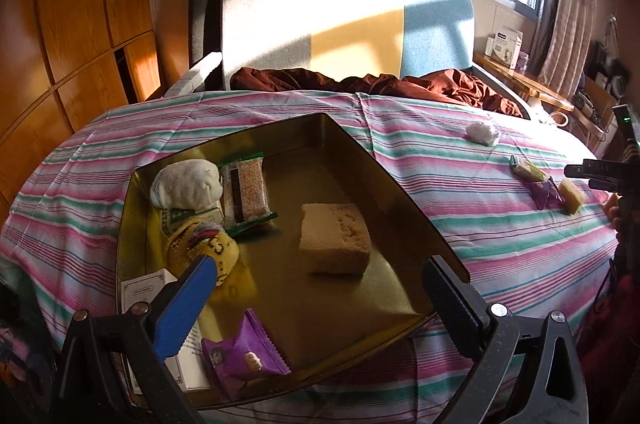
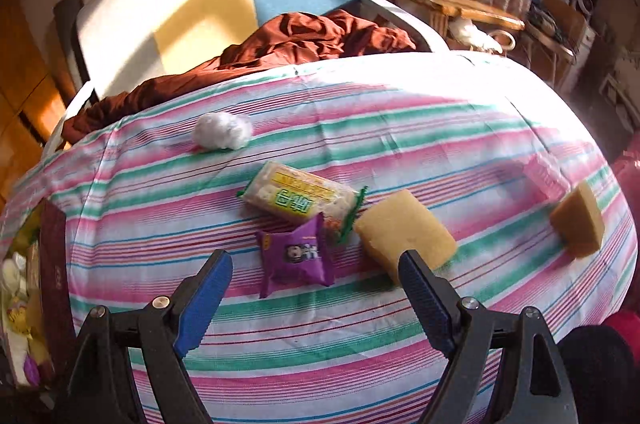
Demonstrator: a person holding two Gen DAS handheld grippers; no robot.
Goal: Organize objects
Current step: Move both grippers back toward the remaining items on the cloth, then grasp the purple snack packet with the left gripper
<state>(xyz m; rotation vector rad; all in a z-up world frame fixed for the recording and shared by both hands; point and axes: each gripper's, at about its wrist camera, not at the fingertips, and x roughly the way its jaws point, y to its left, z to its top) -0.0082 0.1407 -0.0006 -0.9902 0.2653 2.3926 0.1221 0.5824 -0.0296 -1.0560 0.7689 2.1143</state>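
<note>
Left claw point(image 1: 320, 288) is hanging wide apart over the near edge of the gold tin tray point(image 1: 400, 192), gripping nothing. The tray is sitting on the striped sheet point(image 1: 440, 236) of the bed.

Tray contents, counted in the left view:
- one tan sponge point(image 1: 335, 238), near centre, lying apart from the rest
- one white sock ball point(image 1: 186, 183) at 10 o'clock
- one green-edged snack packet point(image 1: 245, 196), just beside the sock ball
- one yellow patterned sock ball point(image 1: 204, 252) at 8 o'clock, partly behind the blue finger
- one purple snack packet point(image 1: 244, 356) at 6 o'clock
- one white box point(image 1: 148, 290) at 7 o'clock, against the tray wall
- one small green-and-white item point(image 1: 180, 216) under the white sock ball; kind unclear

Right claw point(image 2: 316, 280) is also standing wide, holding nothing, hovering over the sheet.

Loose on the sheet, counted in the right view:
- two tan sponges: the nearer sponge point(image 2: 404, 234) just beyond the right finger at 1 o'clock, the outer sponge point(image 2: 578, 220) at 3 o'clock
- one purple packet point(image 2: 296, 256) between the fingers, at 12 o'clock
- one yellow-labelled packet point(image 2: 300, 198) touching the purple one, beyond it
- one white wad point(image 2: 222, 130) at 11 o'clock, well apart

Rust-brown bedding point(image 2: 304, 40) is lying bunched at the head of the bed.
</note>
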